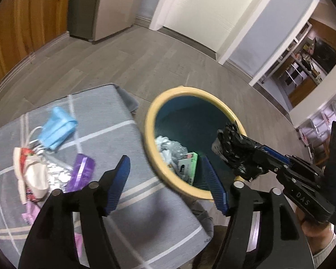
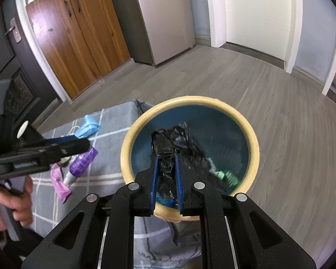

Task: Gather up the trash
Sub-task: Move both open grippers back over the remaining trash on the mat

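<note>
Clamped between the blue pads of the right gripper [image 2: 165, 168], a crumpled black bag [image 2: 165, 148] hangs over the mouth of the yellow-rimmed bin [image 2: 254, 148], where foil and a green packet [image 1: 188, 168] already lie. Spread wide and holding nothing, the left gripper [image 1: 168, 183] hovers between bin and grey checked cloth [image 1: 114, 121]. On the cloth lie a blue mask [image 1: 57, 127], a purple wrapper [image 1: 81, 172], foil and other litter.

Left tongs [image 1: 165, 186] agape — right tongs [image 2: 165, 179] clamped
</note>
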